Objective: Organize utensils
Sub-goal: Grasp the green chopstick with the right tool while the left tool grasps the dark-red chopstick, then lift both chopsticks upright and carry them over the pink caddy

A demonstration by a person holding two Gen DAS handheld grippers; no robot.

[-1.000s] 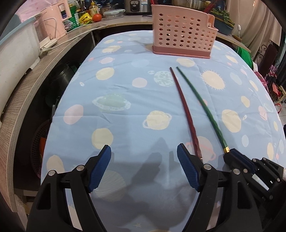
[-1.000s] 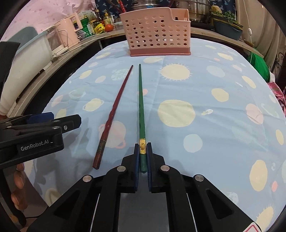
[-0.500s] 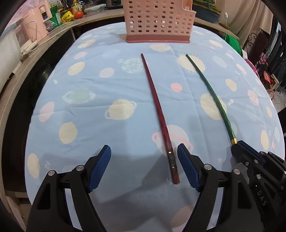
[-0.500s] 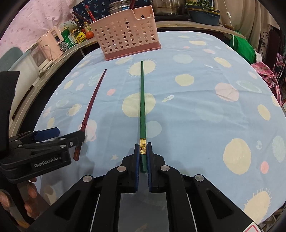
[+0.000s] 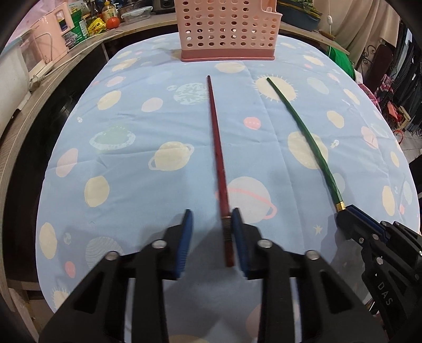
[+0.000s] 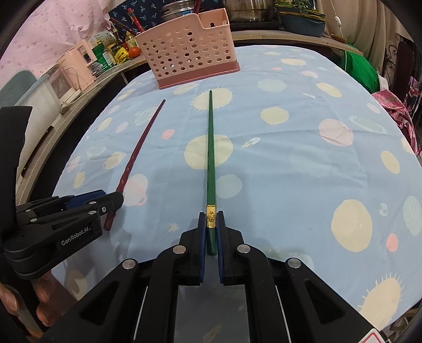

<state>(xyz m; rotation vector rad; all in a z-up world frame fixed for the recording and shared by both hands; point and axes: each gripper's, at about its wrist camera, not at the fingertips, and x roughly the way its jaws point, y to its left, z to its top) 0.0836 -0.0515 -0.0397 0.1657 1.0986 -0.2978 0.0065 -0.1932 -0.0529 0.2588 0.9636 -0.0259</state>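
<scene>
The left gripper (image 5: 211,232) straddles the red chopstick's (image 5: 217,158) thick end, right pad touching it, left pad apart. The right gripper (image 5: 350,219) clamps the green chopstick (image 5: 306,137). A pink basket (image 5: 228,29) stands at the desk's (image 5: 132,184) far edge.

A light blue tablecloth (image 5: 132,168) with planets and suns covers the table. On the wooden counter (image 5: 34,97) behind it stand a pink appliance (image 5: 54,25), a red tomato (image 5: 113,22) and some bottles (image 6: 124,39). Metal pots (image 6: 245,10) stand further right.

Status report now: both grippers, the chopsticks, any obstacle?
Right gripper shut on green chopstick. Left gripper open around red chopstick, against one finger. Pink basket ahead, nothing between.
</scene>
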